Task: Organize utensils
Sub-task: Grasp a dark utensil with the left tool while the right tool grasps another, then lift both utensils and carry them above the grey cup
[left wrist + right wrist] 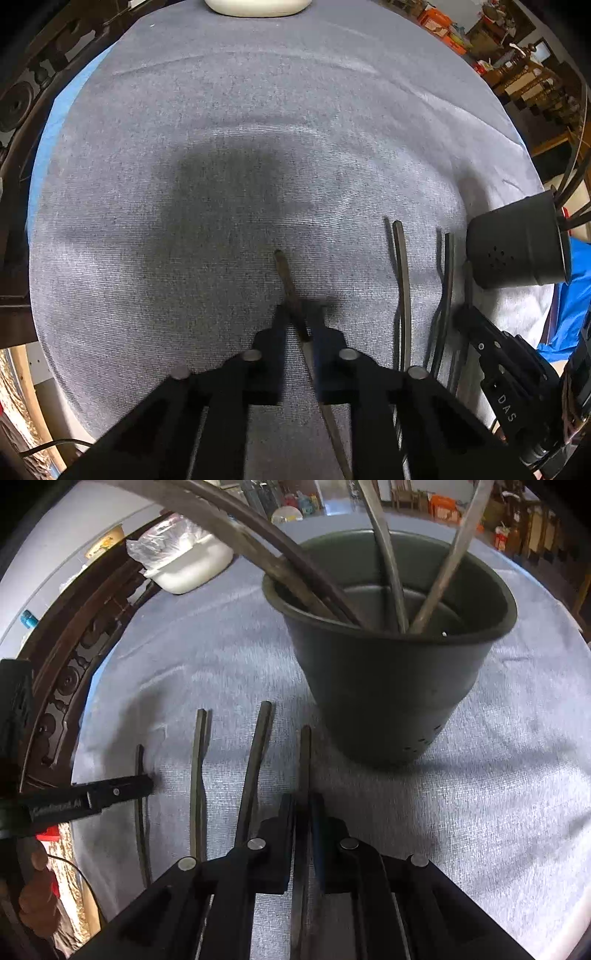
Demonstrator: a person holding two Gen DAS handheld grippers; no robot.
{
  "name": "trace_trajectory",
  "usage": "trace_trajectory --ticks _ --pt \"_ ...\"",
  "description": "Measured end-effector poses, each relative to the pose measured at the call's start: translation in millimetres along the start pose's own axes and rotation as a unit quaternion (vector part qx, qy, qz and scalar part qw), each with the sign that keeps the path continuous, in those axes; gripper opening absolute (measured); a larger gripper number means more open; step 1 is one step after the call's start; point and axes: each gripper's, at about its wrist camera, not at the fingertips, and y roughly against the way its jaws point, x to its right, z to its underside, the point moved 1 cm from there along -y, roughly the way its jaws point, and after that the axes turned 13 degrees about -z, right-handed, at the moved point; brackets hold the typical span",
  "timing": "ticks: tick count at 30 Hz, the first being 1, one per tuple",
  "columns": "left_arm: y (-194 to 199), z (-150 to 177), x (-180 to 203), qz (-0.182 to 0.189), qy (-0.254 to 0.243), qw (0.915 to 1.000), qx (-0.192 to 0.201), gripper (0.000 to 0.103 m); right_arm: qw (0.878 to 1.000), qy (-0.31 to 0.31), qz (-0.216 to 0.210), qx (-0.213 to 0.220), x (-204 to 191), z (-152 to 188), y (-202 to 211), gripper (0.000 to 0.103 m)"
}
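Your left tool [300, 314] points steeply down at the counter [221, 129], which is covered in grey cloth. Its jaws are all but closed on a slim dark utensil [286, 280]: the handle end juts forward past the fingertips onto the cloth, and the paler, tapering end runs back beneath the tool toward the camera. Whether that utensil is lifted or lying on the cloth, you cannot tell from this view.

Your right tool [303, 805] is likewise nearly closed, its pads pressing on a second thin utensil [305, 760] whose tip reaches forward to just beside the base of the pot [388, 701]. The far end of that utensil passes back under the tool, blurred.

The pot is dark, stands upright on the counter, and has small holes low in its wall. Four long handles [391, 579] lean inside it and rise past the rim.

Between the two tools, two more utensils [255, 760] lie on the cloth, roughly parallel and apart from each other, handles pointing away from you. In the right wrist view your left tool enters from the left edge, over the leftmost utensil.

A white bowl [192, 568] with a clear plastic bag in it sits at the far edge of the counter, well apart from the pot.
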Motion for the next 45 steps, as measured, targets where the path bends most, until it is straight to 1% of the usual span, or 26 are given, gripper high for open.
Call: trace_trajectory --ticks 2,5,7,10,17,21,24,27,33,37,45 --pt "3.0 3.4 -6.6 0.005 0.012 0.9999 0.004 0.01 1.0 -0.005 -0.013 0.009 0.7 0.5 2.5 0.008" --pt "19.3 12.3 -19.7 0.007 0.021 0.9994 0.028 0.009 0.999 0.004 -0.032 0.027 -0.1 1.4 14.5 0.008" --pt "40.6 17.7 -20.3 0.011 0.024 0.9984 0.05 0.009 0.998 0.018 -0.044 0.047 -6.0 1.4 27.0 0.007" --pt "73.4 26.6 -21.5 0.013 0.022 0.9954 0.093 0.008 0.994 0.04 -0.065 0.08 -17.0 1.4 47.7 0.007" --pt "137.1 41.7 -20.7 0.027 0.008 0.9849 0.171 0.005 0.98 0.074 -0.101 0.155 -34.1 4.8 96.9 0.007" --pt "168.6 51.6 -17.9 0.034 -0.005 0.9781 0.205 0.005 0.967 0.082 -0.12 0.207 -41.5 6.7 126.8 0.007" --pt "182.8 56.9 -14.2 0.043 -0.011 0.9731 0.226 0.005 0.958 0.082 -0.128 0.243 -41.9 7.5 146.3 0.007" --pt "198.5 60.5 -9.5 0.044 -0.015 0.9683 0.245 0.005 0.947 0.075 -0.134 0.283 -40.1 9.8 168.4 0.007" --pt "225.3 63.5 0.0 0.051 -0.021 0.959 0.278 0.005 0.931 0.063 -0.139 0.331 -29.3 10.9 201.7 0.007" --pt "242.6 60.7 6.8 0.056 -0.026 0.9518 0.3 0.005 0.92 0.062 -0.132 0.363 -27.0 8.8 223.2 0.007" --pt "283.3 52.4 30.5 0.067 -0.047 0.9369 0.34 0.005 0.893 0.049 -0.112 0.433 -19.4 -11.2 272.2 0.007"
